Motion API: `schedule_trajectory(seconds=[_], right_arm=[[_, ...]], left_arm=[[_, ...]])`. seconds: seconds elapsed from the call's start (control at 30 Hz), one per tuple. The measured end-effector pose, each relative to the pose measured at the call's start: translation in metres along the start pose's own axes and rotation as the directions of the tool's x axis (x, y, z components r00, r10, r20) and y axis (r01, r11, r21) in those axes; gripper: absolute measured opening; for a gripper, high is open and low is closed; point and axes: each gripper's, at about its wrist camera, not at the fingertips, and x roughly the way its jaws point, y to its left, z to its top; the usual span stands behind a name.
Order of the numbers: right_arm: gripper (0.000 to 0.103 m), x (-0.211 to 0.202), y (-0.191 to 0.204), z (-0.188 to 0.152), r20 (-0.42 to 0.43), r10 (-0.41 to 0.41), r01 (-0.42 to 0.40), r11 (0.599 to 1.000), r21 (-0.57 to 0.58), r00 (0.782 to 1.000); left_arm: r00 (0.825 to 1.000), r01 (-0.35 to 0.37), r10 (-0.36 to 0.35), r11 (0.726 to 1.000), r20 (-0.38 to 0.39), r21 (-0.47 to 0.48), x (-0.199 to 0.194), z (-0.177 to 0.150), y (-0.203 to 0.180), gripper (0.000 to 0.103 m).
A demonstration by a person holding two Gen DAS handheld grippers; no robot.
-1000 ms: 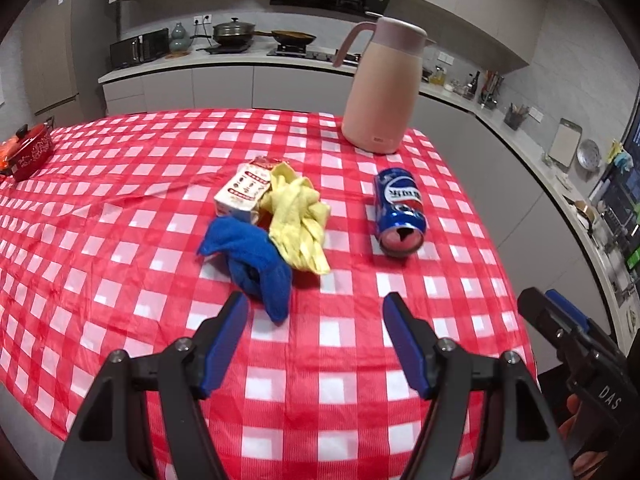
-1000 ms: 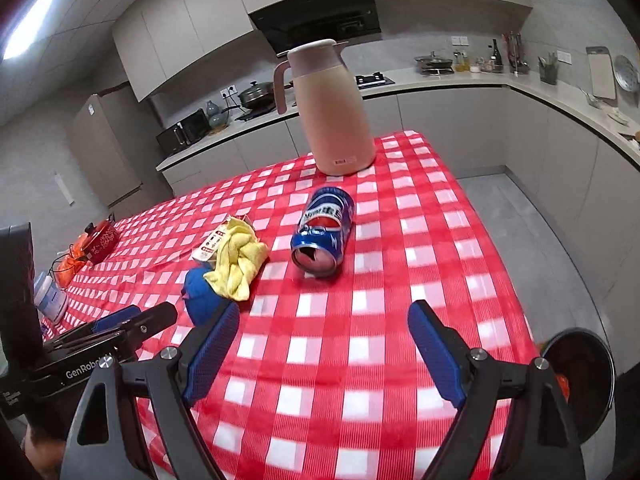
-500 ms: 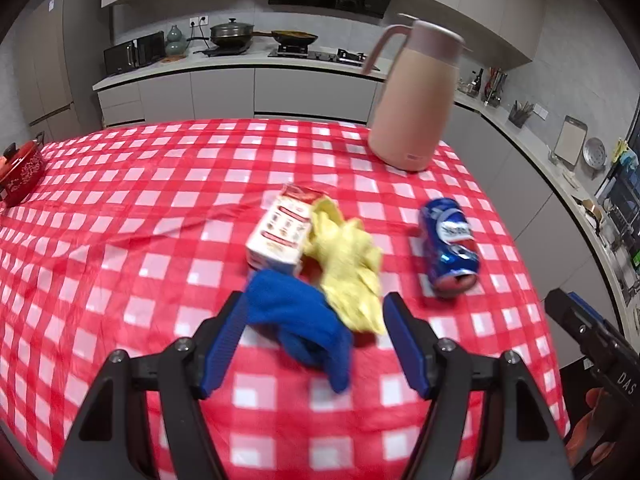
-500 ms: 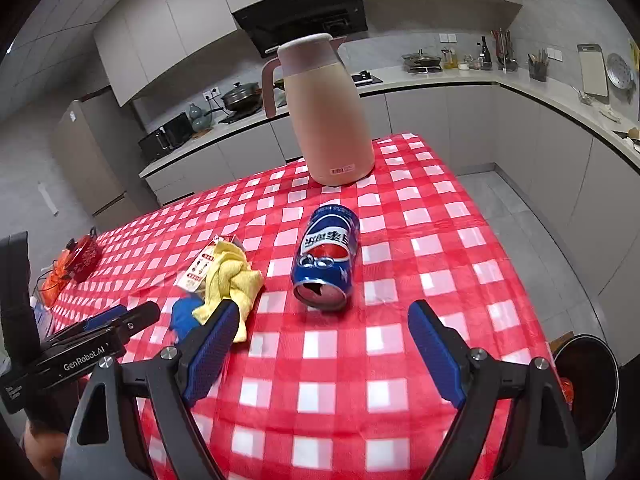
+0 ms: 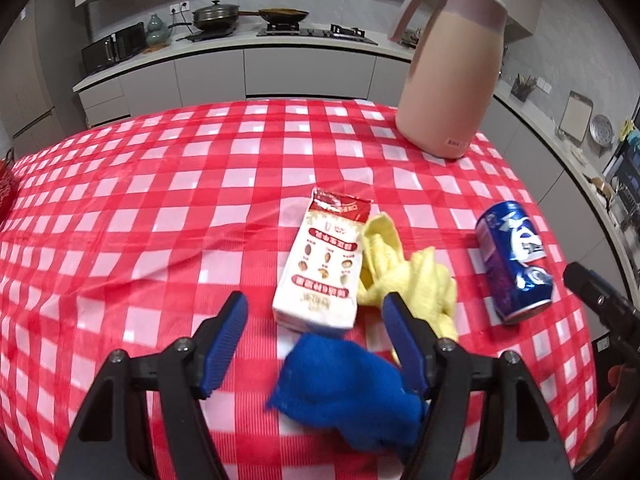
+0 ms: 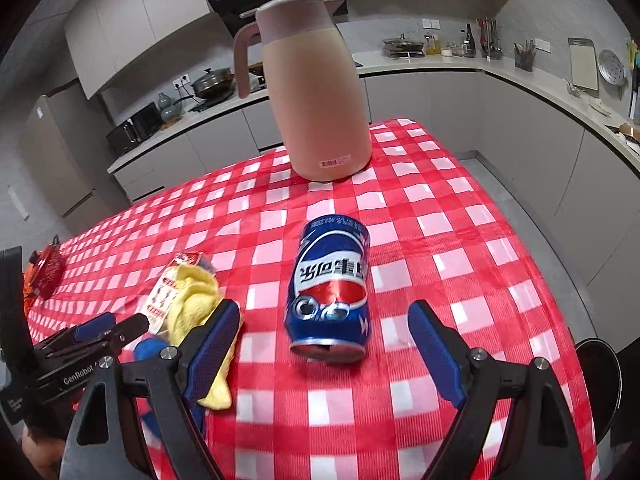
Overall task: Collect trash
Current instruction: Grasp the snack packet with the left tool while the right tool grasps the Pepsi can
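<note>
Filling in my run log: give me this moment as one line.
left gripper: open, over milk carton | right gripper: open, framing cola can on its side | nothing held

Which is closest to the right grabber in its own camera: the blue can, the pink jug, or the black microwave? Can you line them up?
From the right gripper:
1. Blue can, lying on its side straight ahead, between the open fingers.
2. Pink jug, upright at the table's far end.
3. Black microwave, far left on the counter.

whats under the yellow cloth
The yellow cloth lies on the checked tablecloth, its left edge against the carton. Whatever sits beneath its folds is covered.
</note>
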Motion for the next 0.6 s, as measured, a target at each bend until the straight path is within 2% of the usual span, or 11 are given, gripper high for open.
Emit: schedule_trajectory(seconds=[0.43,0.6], right_arm=[[0.088,0.042,-0.003,0.016,-0.043,-0.03,0.031,0.999,0.025,0.999],[0.088,0.051,-0.004,0.016,-0.058,-0.035,0.036,0.999,0.026,0.998]], left_arm=[[0.997,0.006,-0.004,1.0,-0.08,0.017,0.043,0.012,0.005,0.071],[0.996,0.0,-0.003,1.0,-0.087,-0.031,0.046,0.009,0.022,0.071]])
